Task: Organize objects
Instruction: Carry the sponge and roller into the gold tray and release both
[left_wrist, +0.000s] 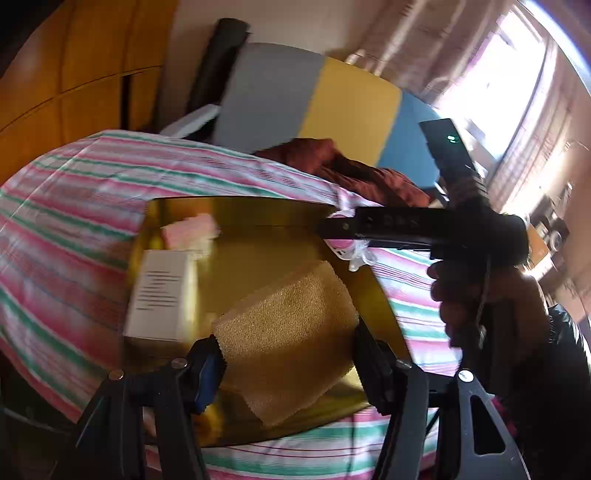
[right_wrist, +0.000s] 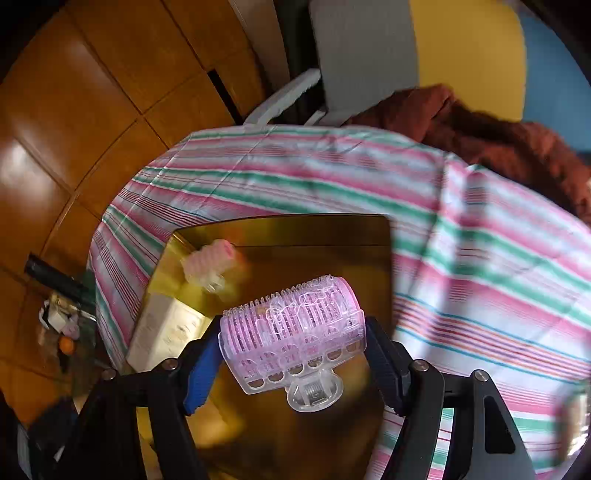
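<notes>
Gripping a sponge (left_wrist: 284, 339), the left claw (left_wrist: 288, 363) hangs over the gold tray (left_wrist: 258, 210); the right claw (right_wrist: 291, 356) clamps a pink roller (right_wrist: 295, 328).

sponge (left_wrist: 284, 332) – 1 | hair rollers (right_wrist: 295, 328) – 2 | box (left_wrist: 162, 295) – 1 | tray (left_wrist: 258, 210) – 1

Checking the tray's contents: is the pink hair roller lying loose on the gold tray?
No, the right claw holds the pink hair roller between its fingers.

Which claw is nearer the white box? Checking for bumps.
Left. The left claw, gripping the sponge, is beside the box; the right claw is farther off.
</notes>
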